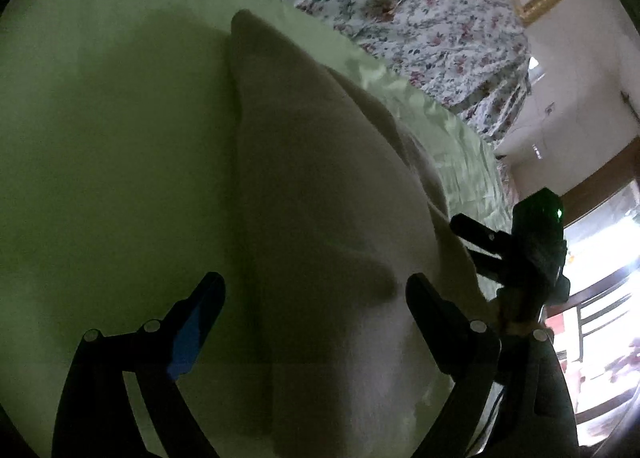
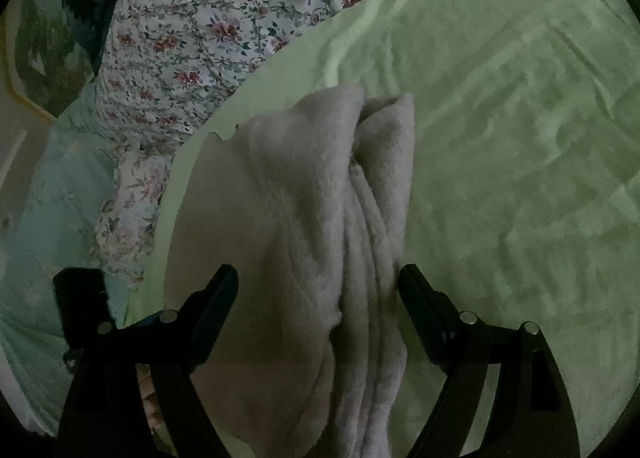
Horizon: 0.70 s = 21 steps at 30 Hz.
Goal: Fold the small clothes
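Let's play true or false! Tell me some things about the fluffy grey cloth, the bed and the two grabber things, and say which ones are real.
1. The grey cloth lies on a green sheet. True.
2. The right gripper is squeezed shut. False: its jaws are spread wide, one on each side of the cloth.
3. A flowery blanket lies at the far side of the green sheet. True.
4. The left gripper is holding a red sock. False: it is open and holds nothing; only the grey cloth lies in front of it.
5. The cloth is spread out flat in one layer. False: it is bunched into several folds.
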Motion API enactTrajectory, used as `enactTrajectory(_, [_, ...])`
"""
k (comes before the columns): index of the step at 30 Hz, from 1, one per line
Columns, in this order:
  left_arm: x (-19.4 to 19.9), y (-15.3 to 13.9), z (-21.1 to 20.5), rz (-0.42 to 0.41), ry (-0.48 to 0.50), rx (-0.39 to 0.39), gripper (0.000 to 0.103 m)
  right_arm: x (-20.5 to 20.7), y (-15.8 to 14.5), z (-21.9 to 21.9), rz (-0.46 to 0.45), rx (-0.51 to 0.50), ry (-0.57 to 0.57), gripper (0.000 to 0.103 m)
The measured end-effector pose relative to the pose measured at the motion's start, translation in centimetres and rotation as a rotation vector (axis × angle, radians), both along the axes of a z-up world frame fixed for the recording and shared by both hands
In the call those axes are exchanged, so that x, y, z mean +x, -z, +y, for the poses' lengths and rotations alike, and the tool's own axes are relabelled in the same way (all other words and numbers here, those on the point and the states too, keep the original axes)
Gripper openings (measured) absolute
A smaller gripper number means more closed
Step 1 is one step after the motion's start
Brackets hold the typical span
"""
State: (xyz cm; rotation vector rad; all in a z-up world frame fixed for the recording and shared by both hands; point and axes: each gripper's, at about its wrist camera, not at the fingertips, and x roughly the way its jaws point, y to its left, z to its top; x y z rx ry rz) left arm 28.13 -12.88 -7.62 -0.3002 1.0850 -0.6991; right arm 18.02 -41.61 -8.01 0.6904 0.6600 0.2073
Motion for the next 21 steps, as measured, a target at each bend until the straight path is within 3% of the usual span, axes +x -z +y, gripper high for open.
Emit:
enactTrajectory(9, [3.5,2.3,-2.6,0.067,0.020,-0.033,0.092,2.3,1.0,-0.6,0.034,0.052,-0.028,0.081])
enactTrajectory(10, [3.5,2.2,-2.9,0.052,0.020,-0.028,0.082,2.6,1.0,-0.2,0.044,0.030,-0.042,0.077])
enactTrajectory(11, [3.4,1.8,-3.3,0.025,0.029,-0.020,0.077,3.0,0.9,0.7,0.060,-0.002,-0.061,0.060])
enactTrajectory(12, [3.0,1.6,-3.1,0.009,0.026,-0.008,0.073,3.1,0.9,1.0,0.068,-0.011,-0.068,0.051])
enactTrajectory(16, [1.6,-0.2,-2.0,-0.056,0.016,-0.019,0.052,2.4,-0.1,2.8,0.040,-0.045,-0.045,0.041])
enactTrajectory(21, [-1.9,-4.0,1.6,-0.185,-0.019,0.036,0.051,1.2,-2.7,6.5,-0.045,-0.072,-0.088,0.036])
